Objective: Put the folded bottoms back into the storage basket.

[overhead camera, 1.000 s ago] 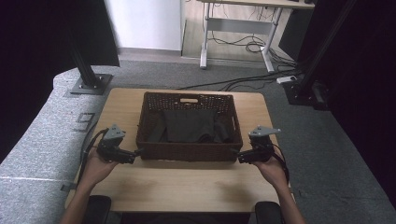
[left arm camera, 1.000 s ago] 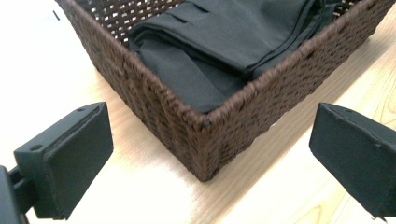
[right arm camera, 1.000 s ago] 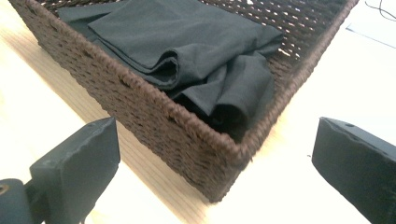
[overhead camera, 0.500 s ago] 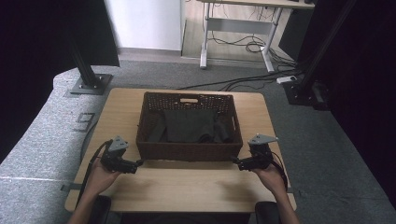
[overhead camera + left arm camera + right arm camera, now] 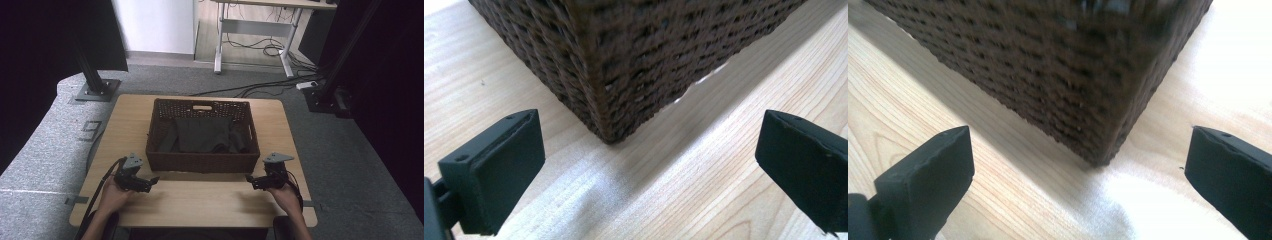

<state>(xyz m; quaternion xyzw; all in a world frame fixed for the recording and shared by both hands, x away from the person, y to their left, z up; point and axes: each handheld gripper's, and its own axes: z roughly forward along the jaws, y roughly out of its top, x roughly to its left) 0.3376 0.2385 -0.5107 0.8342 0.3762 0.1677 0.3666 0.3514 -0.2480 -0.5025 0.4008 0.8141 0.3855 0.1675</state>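
Two spread tools beside basket; dark contents unclear

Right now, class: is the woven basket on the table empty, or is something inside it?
Not empty. The high view shows dark folded cloth lying across the bottom of the basket, below its rim.

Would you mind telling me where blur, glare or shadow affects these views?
Left gripper view: the basket weave is soft, blurred up close. Right gripper view: the table washes out white at right. High view: dark surroundings, basket interior dim.
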